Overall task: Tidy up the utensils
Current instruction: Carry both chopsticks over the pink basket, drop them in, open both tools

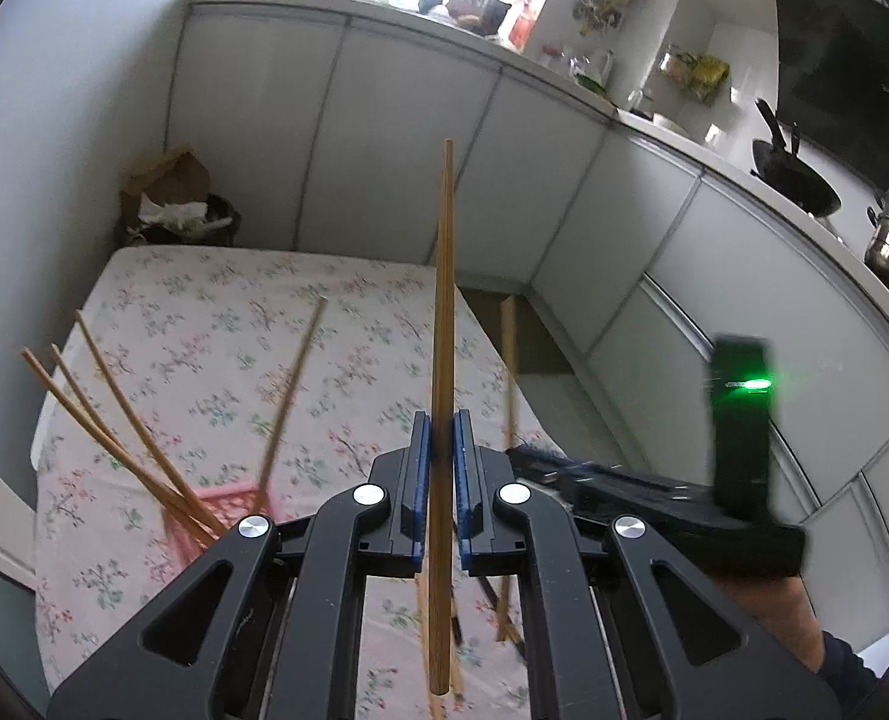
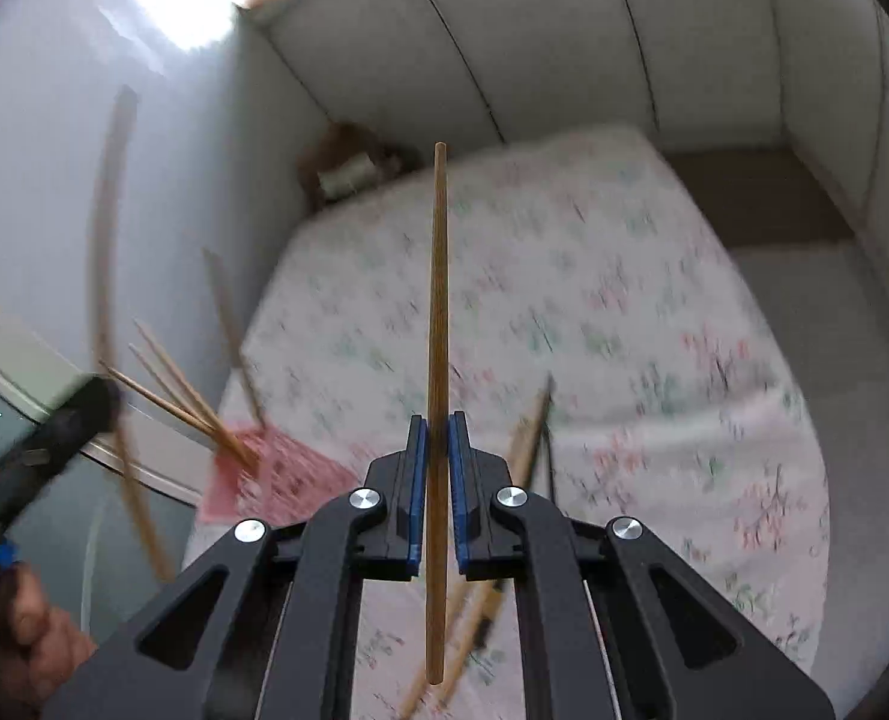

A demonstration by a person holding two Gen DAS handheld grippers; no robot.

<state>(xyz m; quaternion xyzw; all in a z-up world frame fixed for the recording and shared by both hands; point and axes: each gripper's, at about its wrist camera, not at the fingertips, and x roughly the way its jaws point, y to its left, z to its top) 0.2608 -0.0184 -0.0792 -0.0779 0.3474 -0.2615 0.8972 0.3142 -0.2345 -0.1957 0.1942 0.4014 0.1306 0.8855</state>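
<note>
Chopsticks are clamped one in each gripper: the left gripper (image 1: 441,450) pinches a brown chopstick (image 1: 442,324) running up the frame's centre, and the right gripper (image 2: 438,450) grips its own chopstick (image 2: 438,360) the same way. Below both, the floral-clothed table (image 1: 216,324) ends near white cabinets (image 1: 420,120) at the upper right, with bare cloth beyond the pads. A pink basket (image 1: 222,504) at lower left holds leaning chopsticks (image 1: 114,420). Only the left view shows the counter with a wok (image 1: 795,174); the right view is blurred.
</note>
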